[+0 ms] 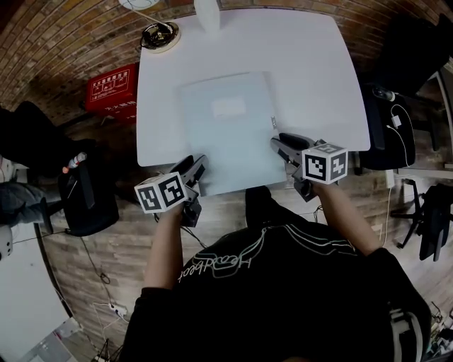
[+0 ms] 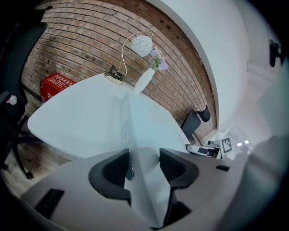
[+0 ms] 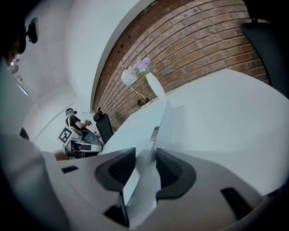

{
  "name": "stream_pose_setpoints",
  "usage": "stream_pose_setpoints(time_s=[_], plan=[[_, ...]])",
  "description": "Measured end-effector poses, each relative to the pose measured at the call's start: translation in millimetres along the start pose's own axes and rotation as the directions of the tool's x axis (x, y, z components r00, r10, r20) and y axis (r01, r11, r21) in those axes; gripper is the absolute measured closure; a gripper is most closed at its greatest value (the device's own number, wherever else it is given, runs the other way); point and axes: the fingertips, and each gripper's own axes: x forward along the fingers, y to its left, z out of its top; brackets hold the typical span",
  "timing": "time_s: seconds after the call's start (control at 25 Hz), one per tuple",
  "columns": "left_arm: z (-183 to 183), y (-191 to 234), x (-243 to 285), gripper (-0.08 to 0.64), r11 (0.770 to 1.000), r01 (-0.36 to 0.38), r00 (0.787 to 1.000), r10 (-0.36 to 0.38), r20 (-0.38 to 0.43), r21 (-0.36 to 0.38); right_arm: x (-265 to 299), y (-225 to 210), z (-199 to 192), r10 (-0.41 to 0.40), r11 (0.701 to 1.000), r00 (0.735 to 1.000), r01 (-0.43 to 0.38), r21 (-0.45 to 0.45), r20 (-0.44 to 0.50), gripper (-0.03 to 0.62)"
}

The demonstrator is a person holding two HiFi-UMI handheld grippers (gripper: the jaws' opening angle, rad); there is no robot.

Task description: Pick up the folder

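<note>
A pale blue-grey folder (image 1: 226, 127) lies across the near half of the white table (image 1: 311, 63), and its front edge reaches past the table's front edge. My left gripper (image 1: 198, 165) is shut on the folder's near left corner. My right gripper (image 1: 278, 144) is shut on its right edge, near the front corner. In the left gripper view the folder (image 2: 151, 122) runs edge-on between the dark pads (image 2: 116, 169) of the left gripper (image 2: 143, 164). The right gripper view shows the folder (image 3: 137, 128) pinched in the right gripper (image 3: 145, 167) the same way.
A white vase (image 1: 207, 14) and a round lamp base (image 1: 160, 35) stand at the table's far edge. A red box (image 1: 113, 92) sits on the floor at the left. Black chairs stand at the left (image 1: 88, 201) and the right (image 1: 396, 134).
</note>
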Motion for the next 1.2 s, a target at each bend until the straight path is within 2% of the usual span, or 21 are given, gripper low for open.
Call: stream_pose_setpoints(time_s=[0.36, 0.6, 0.76, 0.88, 1.0, 1.08, 1.2], plan=[[0.8, -2.2, -3.6, 0.348, 0.999, 0.041, 0.999, -0.041, 0.019, 0.020, -3.3, -0.3, 2.4, 0.021, 0.997, 0.999, -0.024, 0.068, 0.043, 0.457], [-6.4, 2.2, -15.7, 0.311, 0.996, 0.087, 0.995, -0.086, 0.042, -0.013, -15.3, 11.8, 3.1, 0.131, 0.984, 0.989, -0.138, 0.115, 0.071, 0.389], [-19.5, 0.2, -25.8, 0.262, 0.984, 0.168, 0.984, -0.164, 0.069, -0.065, -28.2, 15.0, -12.7, 0.245, 0.943, 0.965, -0.260, 0.205, 0.097, 0.376], [-28.0, 2.1, -31.0, 0.246, 0.974, 0.200, 0.978, -0.191, 0.088, -0.105, -34.4, 17.5, -27.8, 0.279, 0.923, 0.955, -0.295, 0.248, 0.100, 0.363], [-36.6, 6.3, -33.2, 0.236, 0.962, 0.225, 0.971, -0.207, 0.123, -0.155, -35.3, 16.3, -40.2, 0.279, 0.912, 0.955, -0.296, 0.283, 0.098, 0.353], [-42.0, 7.6, -32.5, 0.232, 0.948, 0.252, 0.963, -0.225, 0.147, -0.196, -34.3, 14.5, -47.5, 0.291, 0.896, 0.951, -0.310, 0.319, 0.107, 0.347], [-48.4, 11.4, -29.1, 0.224, 0.914, 0.301, 0.949, -0.259, 0.180, -0.272, -28.8, 16.4, -57.7, 0.350, 0.853, 0.929, -0.368, 0.370, 0.118, 0.339]])
